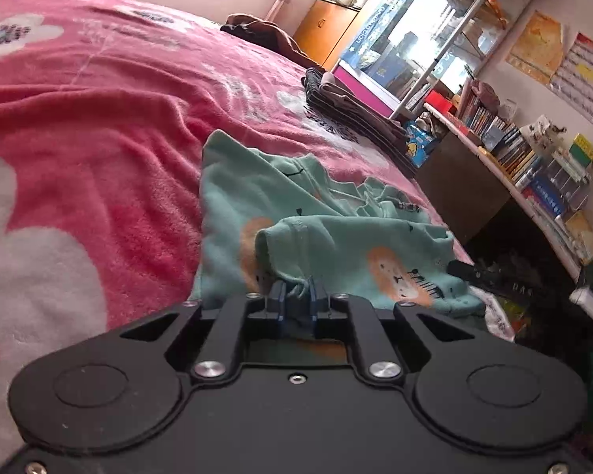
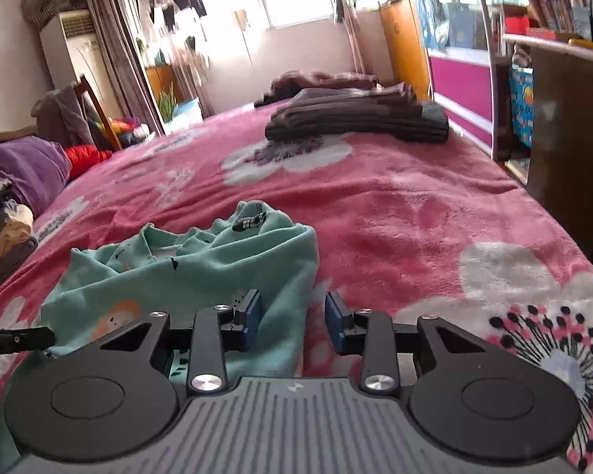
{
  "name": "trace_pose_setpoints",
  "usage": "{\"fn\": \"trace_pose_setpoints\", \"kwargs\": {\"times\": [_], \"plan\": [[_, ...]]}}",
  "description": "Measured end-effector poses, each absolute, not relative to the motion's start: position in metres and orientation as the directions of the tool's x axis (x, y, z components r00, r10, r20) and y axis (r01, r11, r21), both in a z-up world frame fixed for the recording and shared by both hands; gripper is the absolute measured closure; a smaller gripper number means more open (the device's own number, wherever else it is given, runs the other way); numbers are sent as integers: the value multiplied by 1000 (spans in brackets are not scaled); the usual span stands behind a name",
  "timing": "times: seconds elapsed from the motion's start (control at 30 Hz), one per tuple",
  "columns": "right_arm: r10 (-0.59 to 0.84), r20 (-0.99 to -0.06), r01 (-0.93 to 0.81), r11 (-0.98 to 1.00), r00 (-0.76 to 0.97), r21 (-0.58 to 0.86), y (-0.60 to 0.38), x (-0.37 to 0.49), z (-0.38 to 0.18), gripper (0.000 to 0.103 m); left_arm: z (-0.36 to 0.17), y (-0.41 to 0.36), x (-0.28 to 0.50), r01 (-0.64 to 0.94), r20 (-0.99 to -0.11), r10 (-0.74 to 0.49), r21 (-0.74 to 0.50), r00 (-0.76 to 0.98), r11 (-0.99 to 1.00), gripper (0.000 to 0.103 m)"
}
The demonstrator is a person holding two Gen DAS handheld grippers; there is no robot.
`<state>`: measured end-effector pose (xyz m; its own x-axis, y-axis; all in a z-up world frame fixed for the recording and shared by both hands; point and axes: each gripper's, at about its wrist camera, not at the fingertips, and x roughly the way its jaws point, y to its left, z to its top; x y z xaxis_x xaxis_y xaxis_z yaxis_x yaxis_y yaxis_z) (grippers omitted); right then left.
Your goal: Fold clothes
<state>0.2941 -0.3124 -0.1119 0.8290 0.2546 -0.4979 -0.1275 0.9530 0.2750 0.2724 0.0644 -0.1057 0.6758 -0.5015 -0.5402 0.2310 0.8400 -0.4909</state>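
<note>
Teal cloth fills the near part of both views: your garment (image 1: 296, 205), a mint-green piece printed with orange cartoon faces and small black marks, lies crumpled on the pink blanket (image 1: 99, 126) with white flowers that covers the bed. Your left gripper (image 1: 296, 300) has its blue pads drawn close together, and a bunched fold of the garment's edge is pinched between them; the fabric rises in a ridge just ahead of the fingers. Your right gripper (image 2: 292, 316) stands with its jaws apart, nothing clamped; the left blue pad sits against the garment's right border while the other pad is over bare blanket. At the left edge of your right wrist view a black finger of the other gripper shows beside the cloth. Farther up the bed, well apart from the garment, rests a stack of folded dark brown clothes (image 2: 359, 118), and beyond it a loose brown heap (image 2: 320, 79). Bookshelves (image 1: 533, 158) line the wall on your right.
</note>
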Motion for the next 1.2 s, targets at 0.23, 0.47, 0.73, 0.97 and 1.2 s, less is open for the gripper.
{"fn": "trace_pose_setpoints", "kwargs": {"times": [0.23, 0.47, 0.73, 0.97, 1.2], "plan": [[347, -429, -197, 914, 834, 355, -325, 289, -119, 74, -43, -3, 251, 398, -462, -415, -139, 783, 907, 84], [381, -444, -199, 893, 811, 403, -325, 295, -124, 74, -34, -137, 323, 601, -573, -494, -2, 654, 799, 84], [387, -472, -182, 887, 792, 424, -323, 301, -128, 74, -45, -207, 355, 718, -712, -408, 193, 572, 669, 84], [391, -472, -172, 881, 790, 442, -324, 300, -130, 74, -63, -229, 372, 776, -808, -331, 227, 487, 589, 89], [393, -479, -166, 878, 785, 448, -325, 302, -136, 76, -59, -134, 414, 475, -656, -589, -374, 472, 797, 103]]}}
